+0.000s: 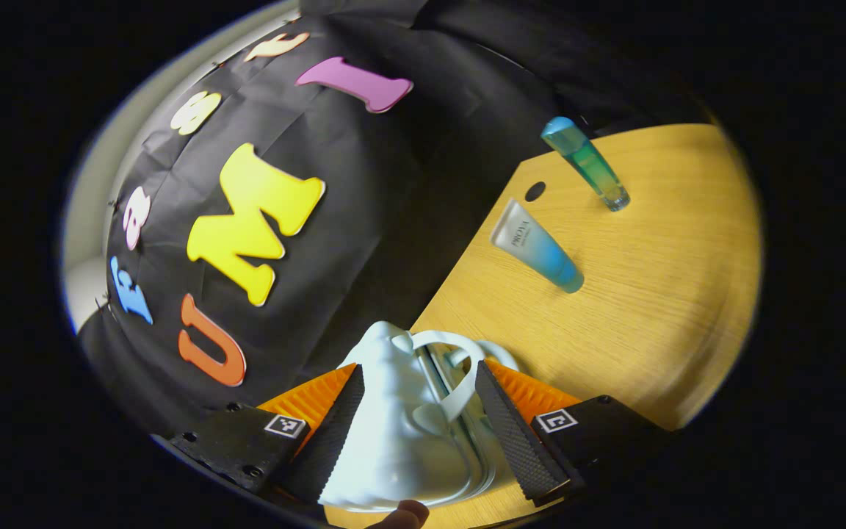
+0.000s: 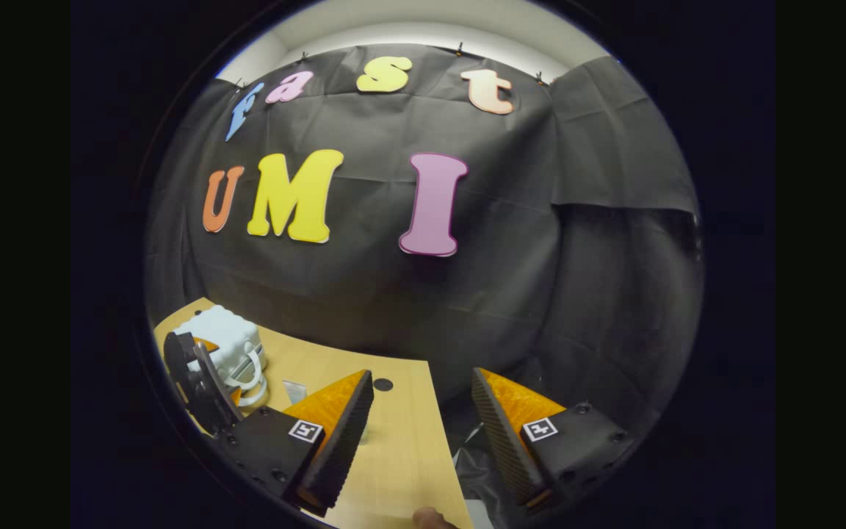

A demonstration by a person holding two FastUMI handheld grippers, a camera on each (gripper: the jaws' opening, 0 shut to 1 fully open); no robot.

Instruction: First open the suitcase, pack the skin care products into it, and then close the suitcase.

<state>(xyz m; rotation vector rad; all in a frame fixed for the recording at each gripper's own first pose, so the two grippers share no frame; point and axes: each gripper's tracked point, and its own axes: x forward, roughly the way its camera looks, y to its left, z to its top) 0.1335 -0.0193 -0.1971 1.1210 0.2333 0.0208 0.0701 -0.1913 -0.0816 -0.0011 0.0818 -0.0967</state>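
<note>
A small white suitcase (image 1: 393, 433) with a loop handle (image 1: 460, 367) lies on the wooden table (image 1: 651, 316), lid down. My left gripper (image 1: 419, 367) holds it across its body, one finger on each side. Farther off lie a white-to-blue tube (image 1: 537, 246) and a blue-green bottle (image 1: 586, 163), both apart from the suitcase. In the right gripper view the suitcase (image 2: 221, 338) sits at the far left with the left gripper (image 2: 199, 389) against it. My right gripper (image 2: 421, 375) hangs open over the table's edge with nothing between its fingers.
A round cable hole (image 1: 534, 191) marks the table near the tube, and the same hole (image 2: 382, 384) lies just ahead of my right gripper. The black cloth wall (image 2: 430, 294) closes in behind the table. A fingertip (image 1: 405, 514) pokes in below the suitcase.
</note>
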